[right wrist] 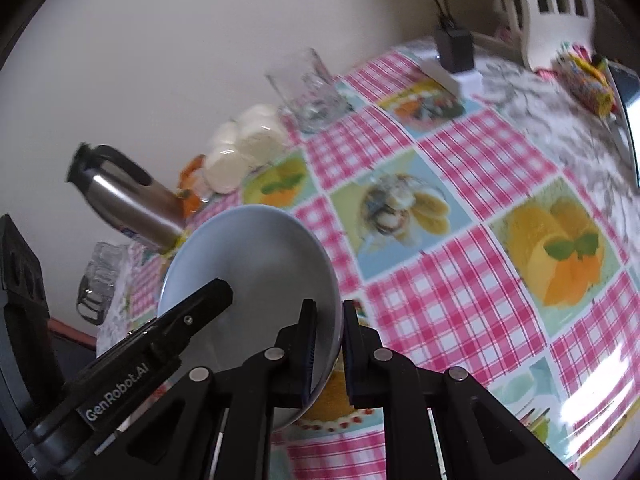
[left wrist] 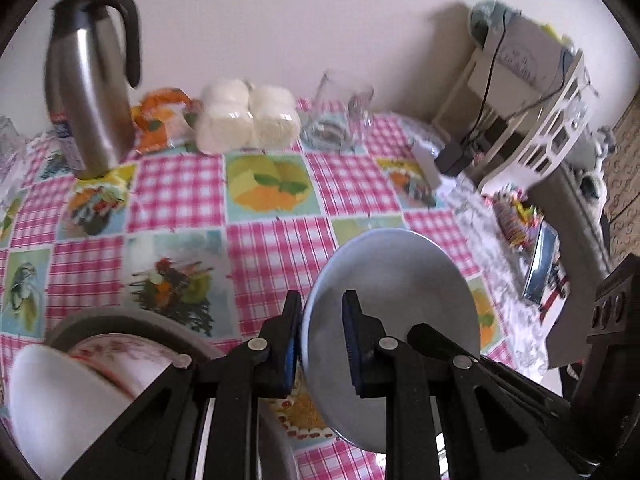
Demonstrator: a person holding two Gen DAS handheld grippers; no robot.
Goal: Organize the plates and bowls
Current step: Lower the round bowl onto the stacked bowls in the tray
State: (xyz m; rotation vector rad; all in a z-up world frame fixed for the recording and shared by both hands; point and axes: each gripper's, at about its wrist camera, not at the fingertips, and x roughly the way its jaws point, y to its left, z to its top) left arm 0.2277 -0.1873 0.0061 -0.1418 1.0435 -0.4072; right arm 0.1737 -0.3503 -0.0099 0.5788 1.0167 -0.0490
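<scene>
A pale blue bowl [left wrist: 394,280] is held off the table between both grippers; it also shows in the right wrist view [right wrist: 256,256]. My left gripper [left wrist: 322,344] has its jaws astride one rim of the bowl. My right gripper [right wrist: 330,354] has its jaws astride the opposite rim. The left gripper's finger shows in the right wrist view [right wrist: 188,312], lying over the bowl. A stack of dishes sits at the lower left: a white bowl [left wrist: 56,396], a flower-patterned bowl [left wrist: 120,360] and a grey plate [left wrist: 132,318].
The table carries a pink checked cloth [left wrist: 180,188]. Along the wall stand a steel thermos jug [left wrist: 92,92], white wrapped rolls [left wrist: 248,120] and a glass mug [left wrist: 340,116]. A white rack [left wrist: 532,120], charger and snack packets lie at the right.
</scene>
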